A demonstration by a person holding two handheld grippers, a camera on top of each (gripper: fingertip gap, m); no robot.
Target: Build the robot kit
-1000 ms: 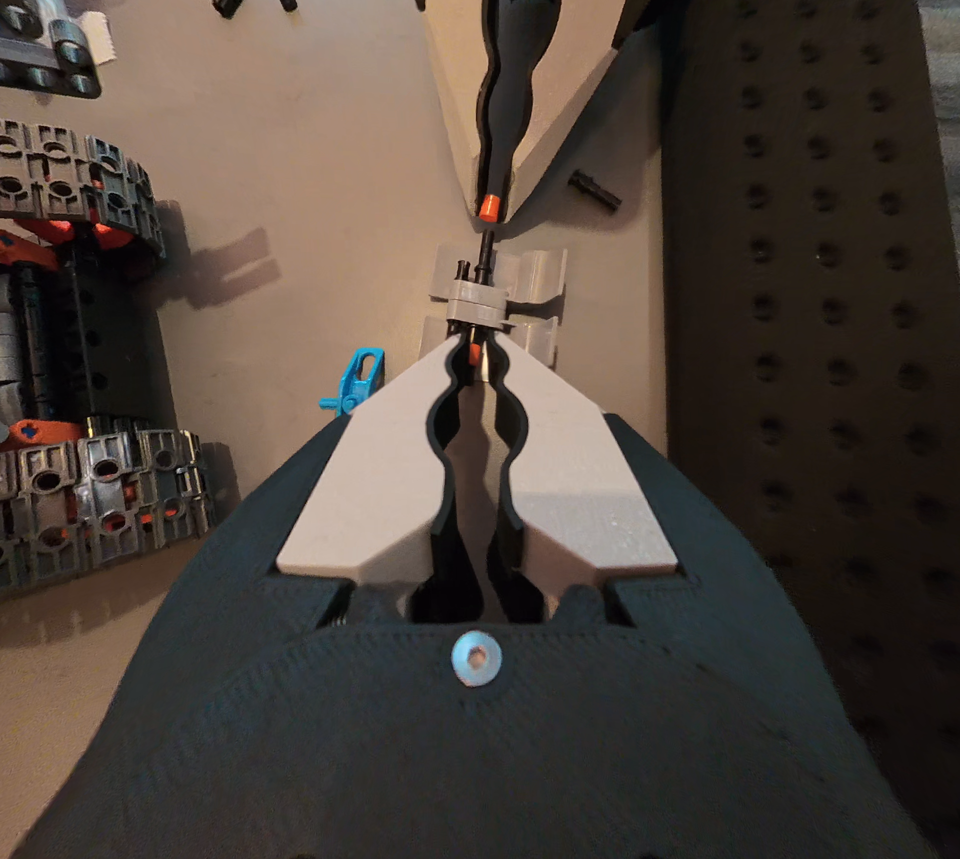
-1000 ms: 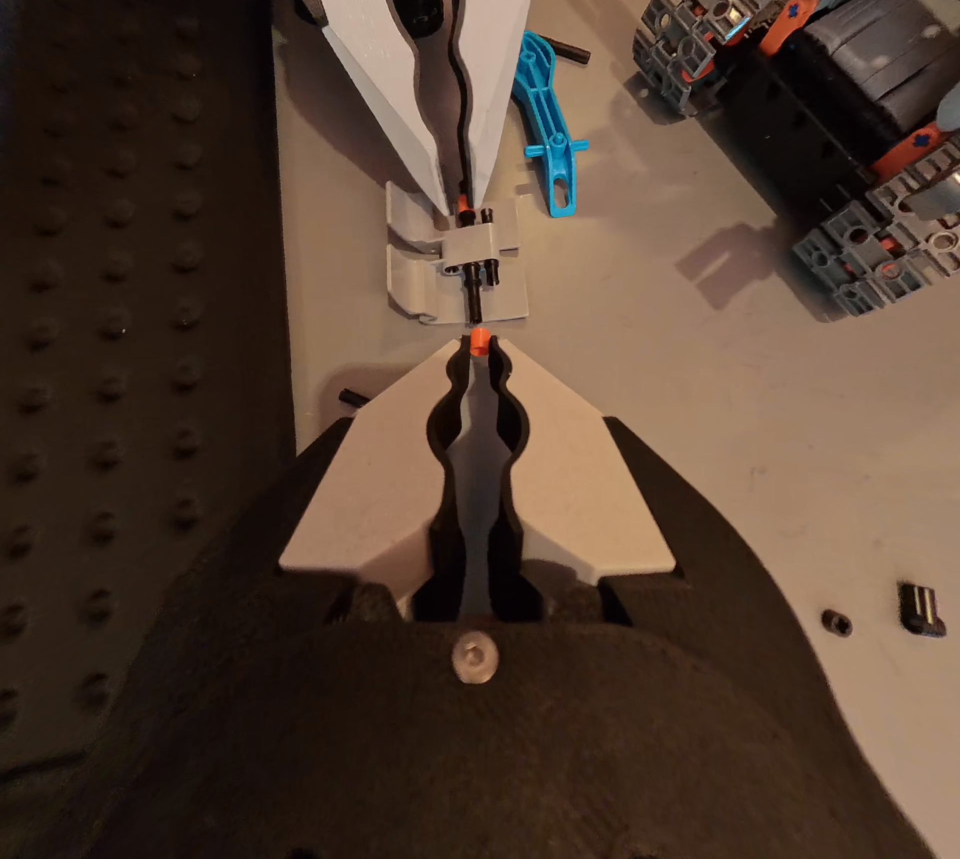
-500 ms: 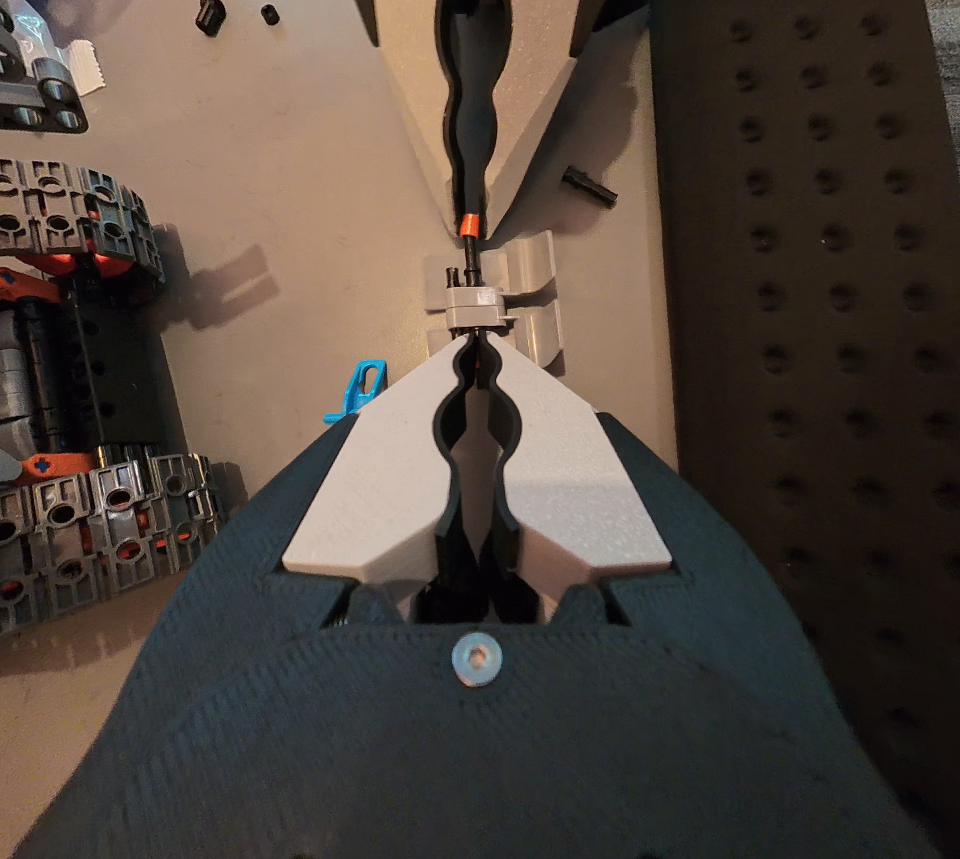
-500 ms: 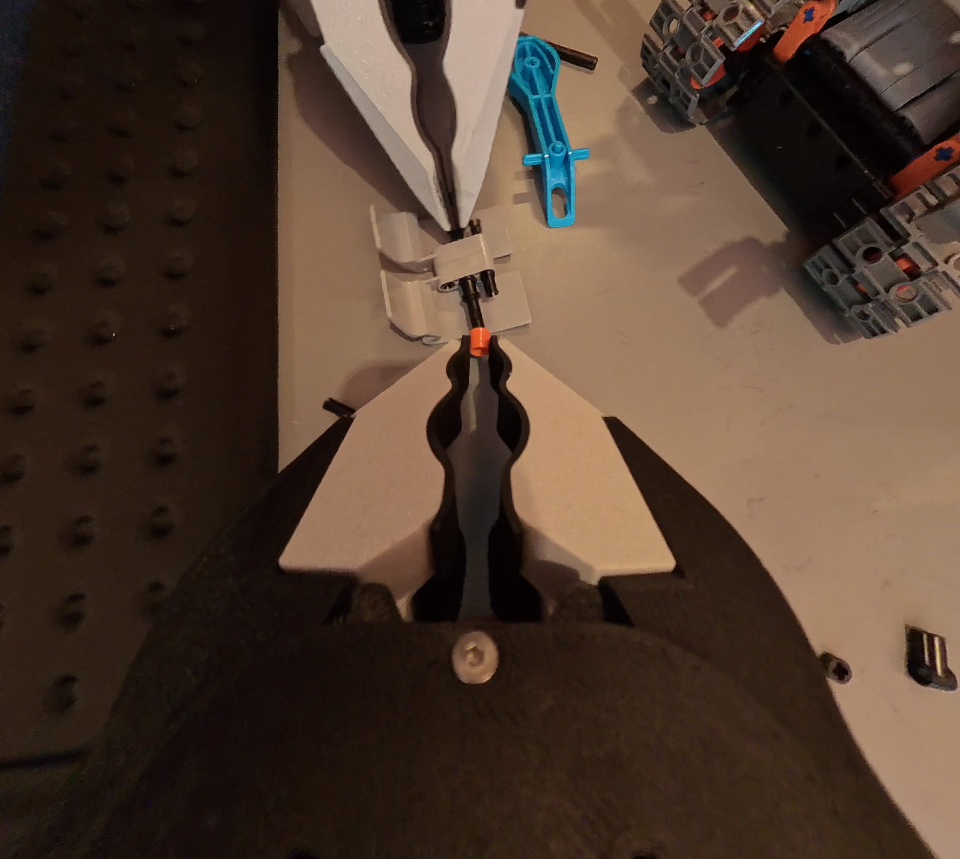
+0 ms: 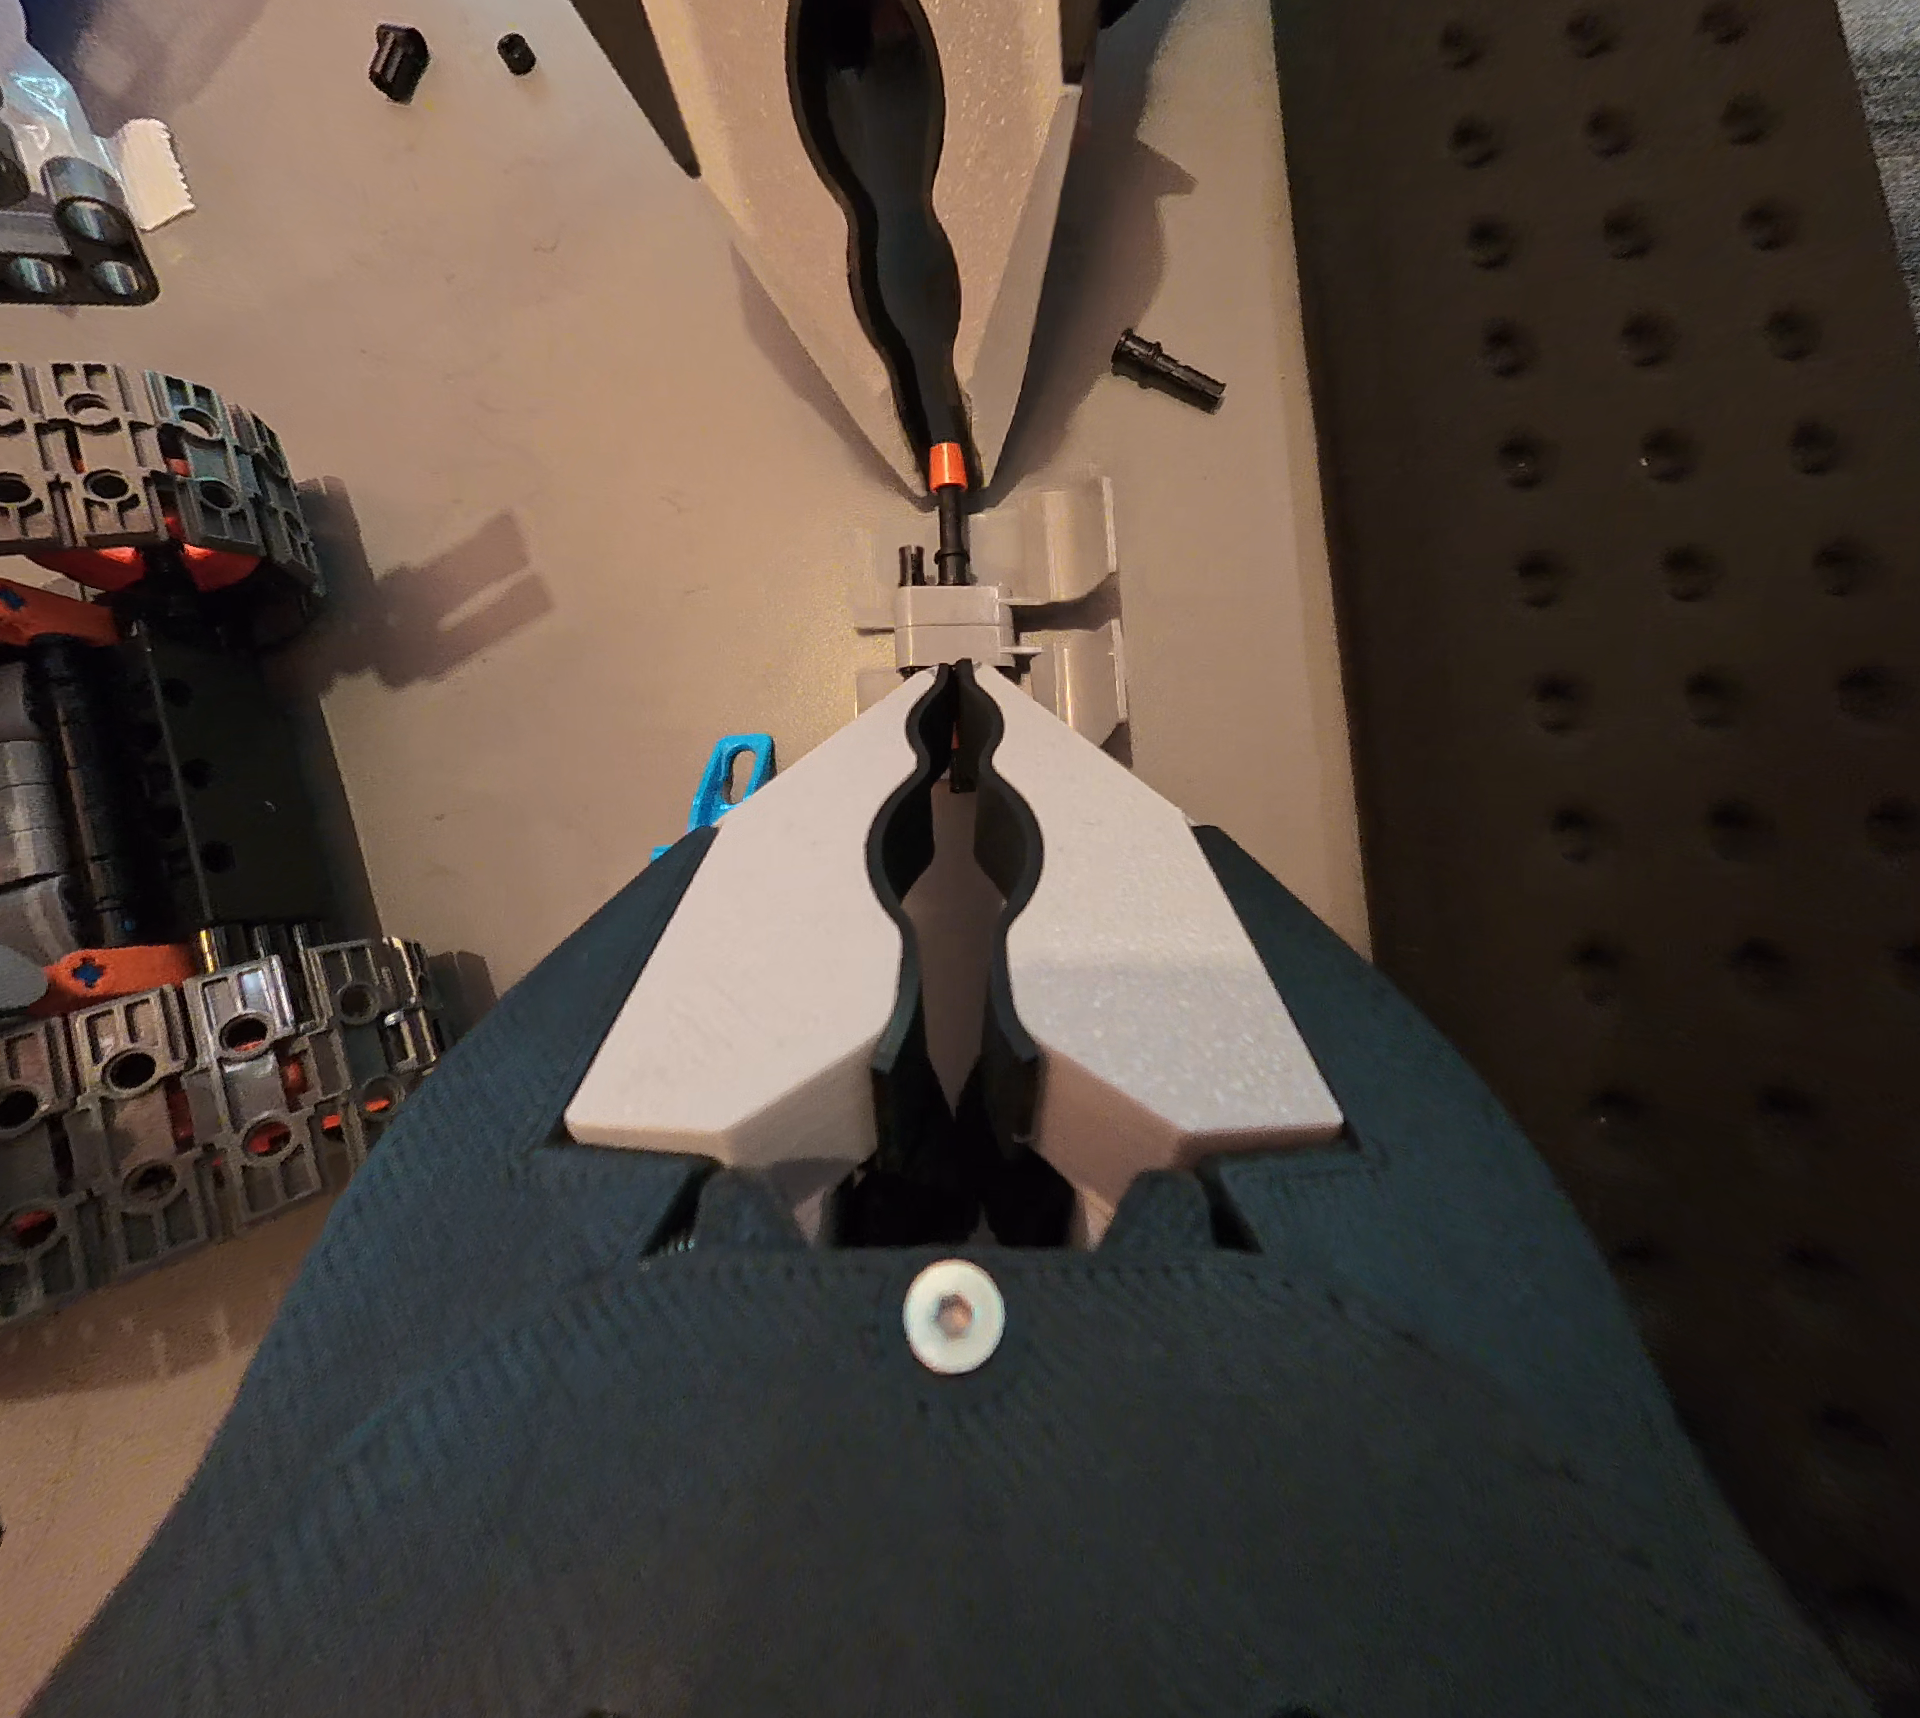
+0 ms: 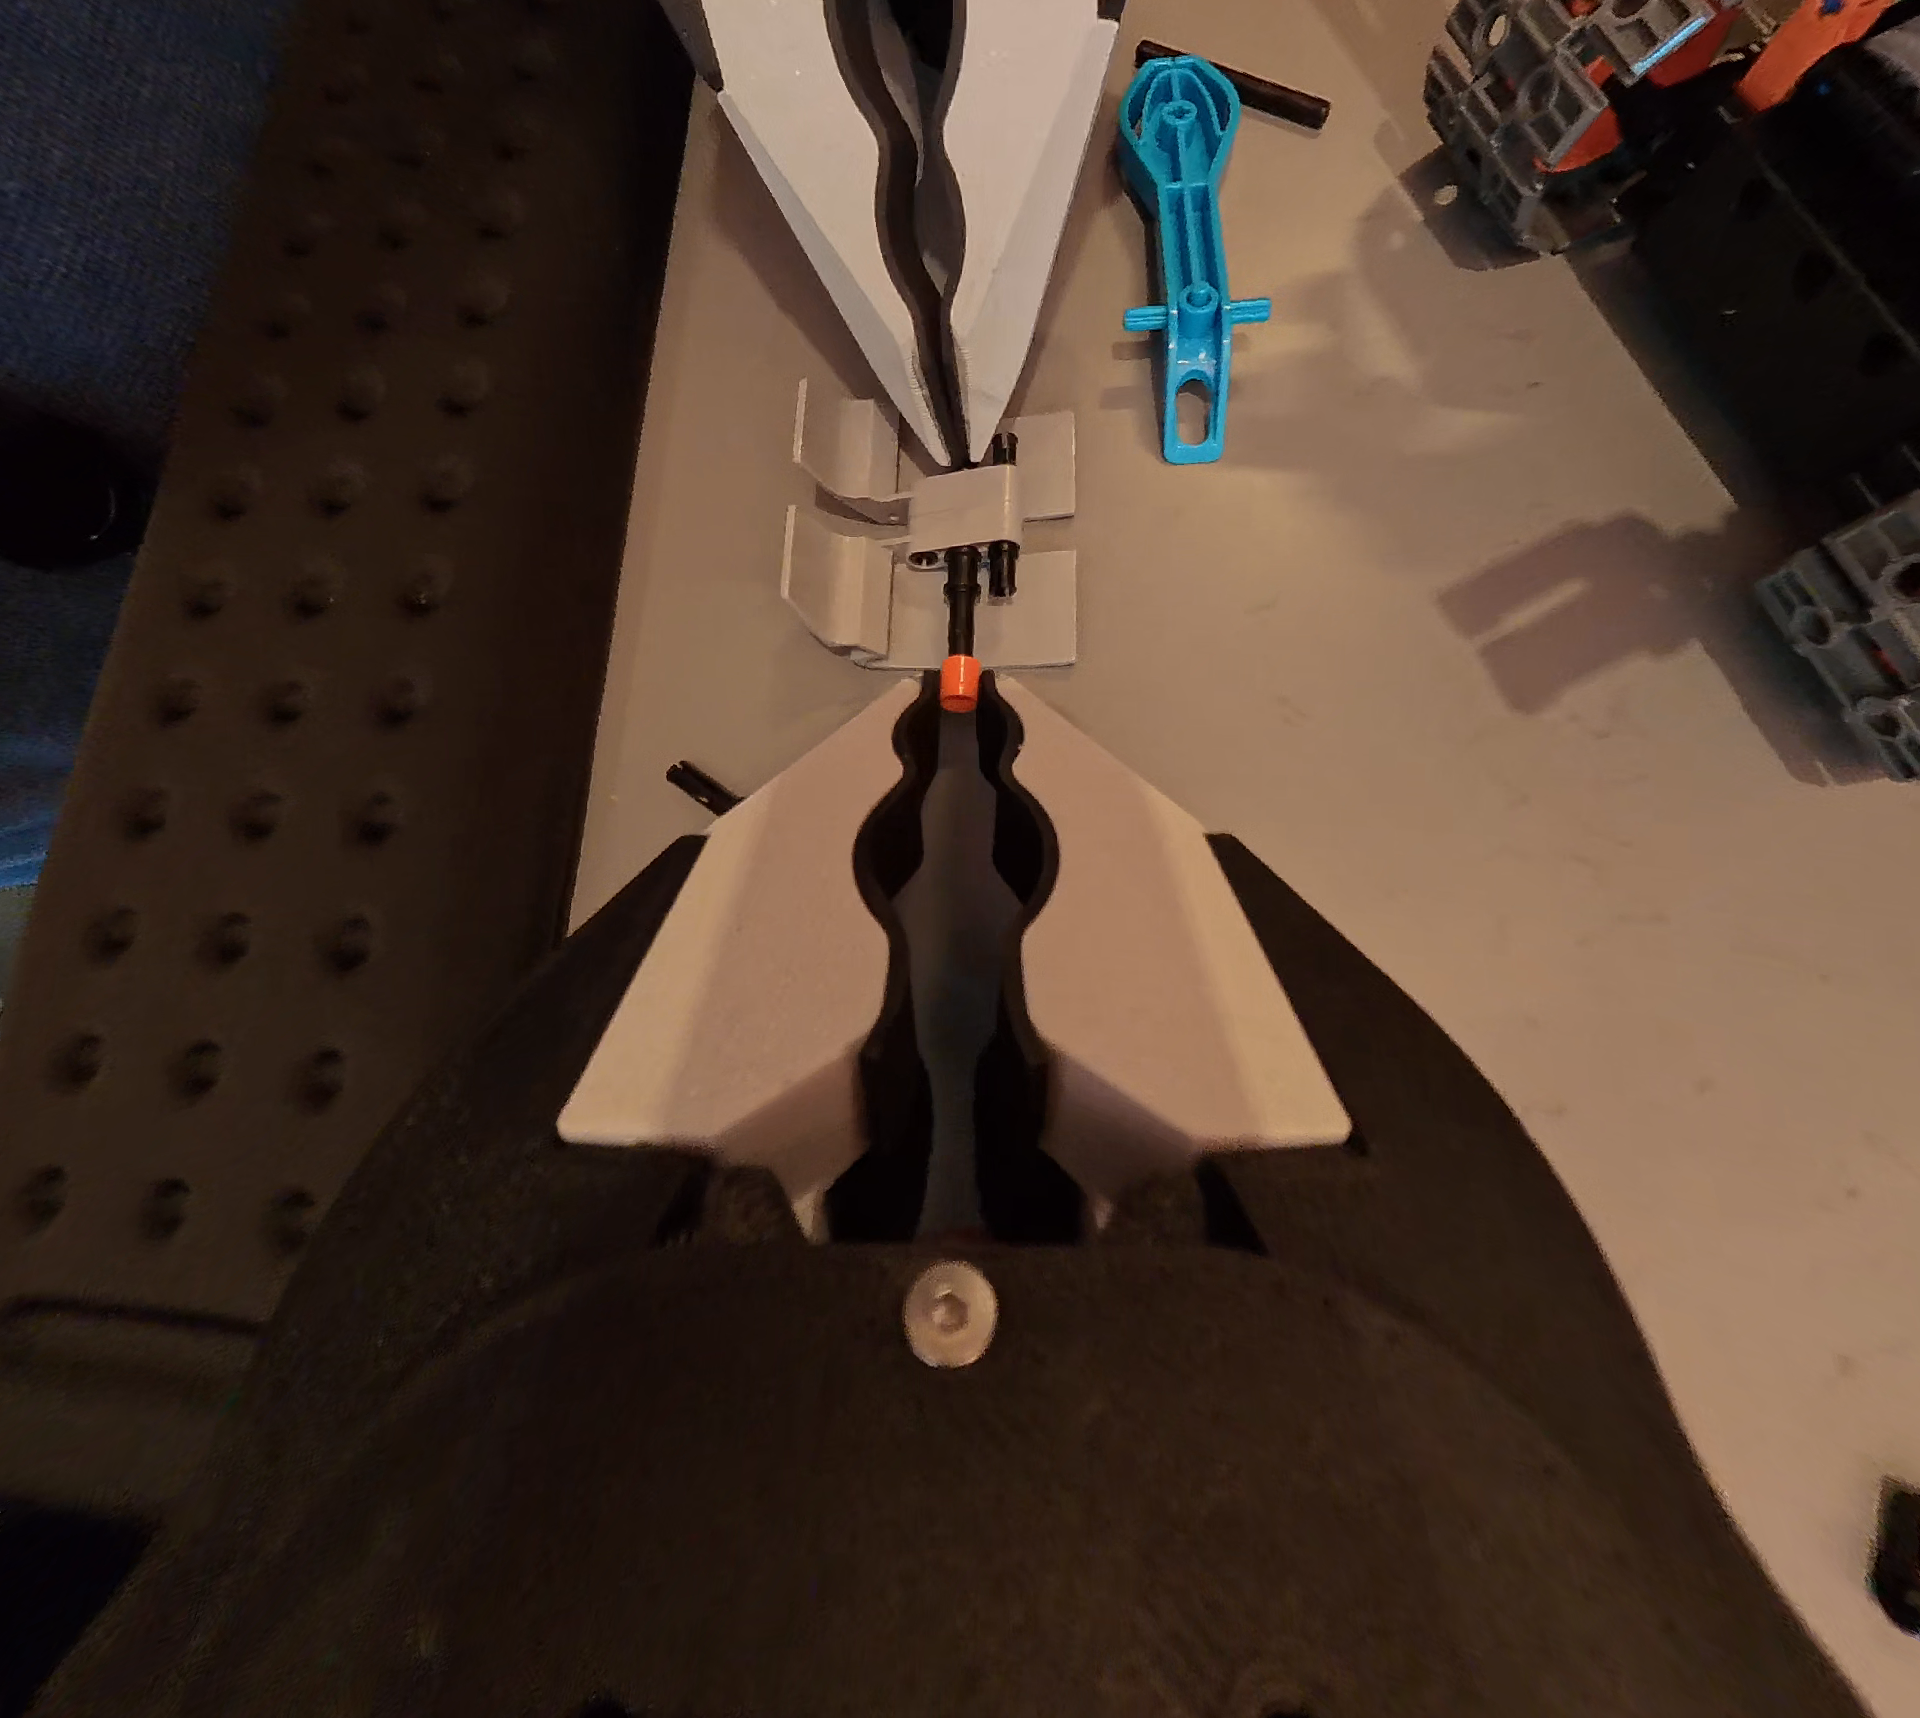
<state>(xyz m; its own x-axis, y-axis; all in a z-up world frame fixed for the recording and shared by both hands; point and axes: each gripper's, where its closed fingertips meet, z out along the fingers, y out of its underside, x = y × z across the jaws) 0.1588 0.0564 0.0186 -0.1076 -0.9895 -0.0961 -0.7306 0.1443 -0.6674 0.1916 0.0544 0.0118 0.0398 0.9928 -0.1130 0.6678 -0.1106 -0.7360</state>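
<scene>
The two grippers meet nose to nose over a small grey connector block [image 5: 951, 624] that sits above a pale grey hinged panel piece [image 6: 1039, 608] on the grey table [image 5: 623, 421]. The left gripper [image 5: 956, 681] has its fingers pressed nearly together, pinching something thin and dark at the block's near side; what exactly it grips is hidden by the tips. Opposite it, the right gripper [image 6: 956, 697] is closed on a black axle [image 6: 961, 614] with an orange bush [image 6: 958, 683] right at its fingertips, and the axle's other end goes into the block.

In the right wrist view a blue lever-shaped part [image 6: 1184, 255] lies just right of the left gripper, with a black rod [image 6: 1236, 84] beyond it. A tracked model [image 5: 135, 785] of grey links with orange bits stands at the left in the left wrist view. A loose black pin [image 5: 1169, 369] lies near the dark studded mat [image 5: 1621, 629] along the right, and two small black bits [image 5: 400, 58] lie far left
</scene>
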